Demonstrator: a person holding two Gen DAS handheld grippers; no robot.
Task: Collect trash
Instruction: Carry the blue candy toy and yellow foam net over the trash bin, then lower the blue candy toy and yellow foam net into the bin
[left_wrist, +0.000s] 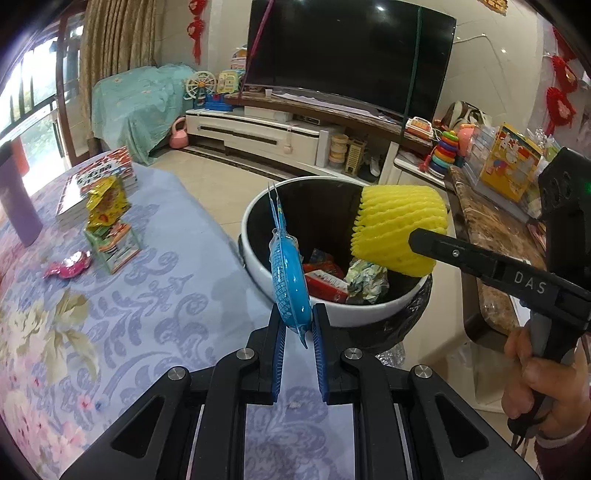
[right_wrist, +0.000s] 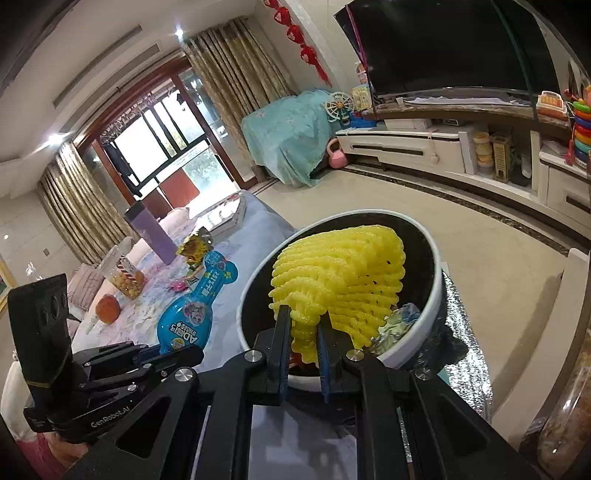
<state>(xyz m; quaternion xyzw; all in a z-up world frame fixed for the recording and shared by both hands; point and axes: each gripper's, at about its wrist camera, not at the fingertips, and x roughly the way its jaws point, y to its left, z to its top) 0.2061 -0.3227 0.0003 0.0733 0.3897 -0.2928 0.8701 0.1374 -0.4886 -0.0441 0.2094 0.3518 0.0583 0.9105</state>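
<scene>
Left gripper (left_wrist: 299, 325) is sitting nearest the lens in the left wrist view, pinching a blue blister pack (left_wrist: 288, 280) by its lower edge btwn the blue pads; pack is standing edge-on, tilted a little, w/ its top reaching up over the near rim of the bin. Right gripper (right_wrist: 304, 325) is likewise filling the bottom of its own view, clamping a yellow foam fruit net (right_wrist: 340, 280) by one end; the net is fanning out above the bin's mouth.

Going by size from there: the table (left_wrist: 122, 302), under a pale blue floral cloth, is taking up the left side; the trash bin (left_wrist: 255, 266), white rim w/ black liner, is standing just beside the table edge, w/ red wrappers (left_wrist: 325, 280) and a crumpled foil wad (left_wrist: 365, 284) lying inside; a purple bottle (right_wrist: 151, 236) is standing upright further back on the cloth; books (left_wrist: 99, 181) are stacked at the far end; a small green carton (left_wrist: 114, 243) is standing near them w/ a yellow snack bag (left_wrist: 107, 203) right behind it; a pink wrapper (left_wrist: 68, 267) is lying flat on the cloth, apart from the carton.

A hand (left_wrist: 539, 373) is gripping the right gripper's handle at the right edge of the left wrist view.
</scene>
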